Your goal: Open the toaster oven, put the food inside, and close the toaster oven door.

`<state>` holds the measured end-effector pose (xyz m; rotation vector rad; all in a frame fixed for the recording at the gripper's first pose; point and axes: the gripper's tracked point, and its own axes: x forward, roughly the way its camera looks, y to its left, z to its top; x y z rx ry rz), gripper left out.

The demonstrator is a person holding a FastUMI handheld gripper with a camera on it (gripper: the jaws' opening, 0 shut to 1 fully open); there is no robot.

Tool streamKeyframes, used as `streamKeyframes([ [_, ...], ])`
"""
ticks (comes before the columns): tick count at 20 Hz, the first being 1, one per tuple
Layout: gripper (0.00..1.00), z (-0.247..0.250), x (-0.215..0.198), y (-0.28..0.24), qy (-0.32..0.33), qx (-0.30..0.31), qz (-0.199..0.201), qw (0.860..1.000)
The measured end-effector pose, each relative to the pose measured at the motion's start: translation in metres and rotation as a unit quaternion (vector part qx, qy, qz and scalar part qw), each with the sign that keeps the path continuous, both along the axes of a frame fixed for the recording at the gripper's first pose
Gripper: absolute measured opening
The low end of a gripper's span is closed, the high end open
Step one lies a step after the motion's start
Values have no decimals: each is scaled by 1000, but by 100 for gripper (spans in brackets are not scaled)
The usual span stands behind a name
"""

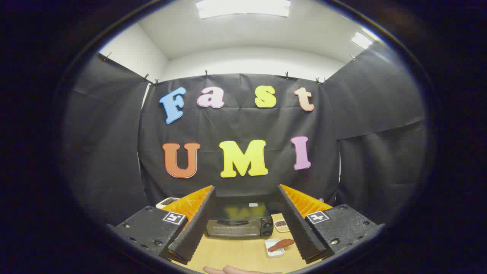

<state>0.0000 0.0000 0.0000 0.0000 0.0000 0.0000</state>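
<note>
gripper [243,222] | two long ridged wedge fingers, spread apart | black textured blocks at lower left and right | square white-and-black tags | screws along the edges

Booth bystanders
Pale wooden desk [228,253] below; small round dish of dark bits [281,225] right of the oven; white device [167,201] behind, left; ceiling light panel [243,7] overhead.
</note>
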Motion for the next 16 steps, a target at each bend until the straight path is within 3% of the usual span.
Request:
streamKeyframes([
  [16, 100, -13, 10, -8, 12, 2, -2, 1000],
])
